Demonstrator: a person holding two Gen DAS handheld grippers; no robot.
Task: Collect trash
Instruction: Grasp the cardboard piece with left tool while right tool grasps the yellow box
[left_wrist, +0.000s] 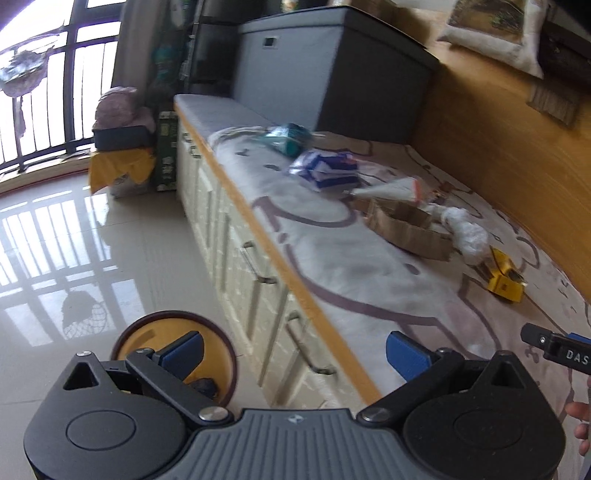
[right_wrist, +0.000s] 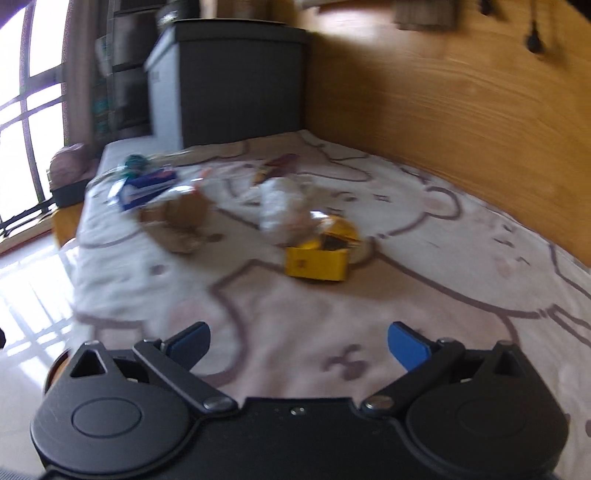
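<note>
Left gripper (left_wrist: 293, 352) at bottom centre of its frame, jaws spread wide, nothing between them. Right gripper (right_wrist: 299, 345) at bottom centre of its frame, likewise spread and holding nothing; its tip also seen at right edge of left view.

Trash scattered on a blanket (left_wrist: 354, 273) with a bear pattern, centre and right of left view: teal wrapper (left_wrist: 290, 138) farthest, then blue-and-white packet (left_wrist: 327, 170), white cone wrapper (left_wrist: 388, 190), brown cardboard (left_wrist: 410, 229), white crumpled bag (left_wrist: 467, 234) touching the cardboard, yellow box (left_wrist: 504, 277) nearest, just beside the bag.

In right view, yellow box (right_wrist: 317, 256) at centre, white bag (right_wrist: 282, 208) touching it behind, cardboard (right_wrist: 177, 221) to left, blue packet (right_wrist: 147, 186) upper left; all blurred.

Yellow bin (left_wrist: 177, 356) on floor at lower left of left view, behind the left finger, dark item inside. Grey box (left_wrist: 332, 70) at top centre.
</note>
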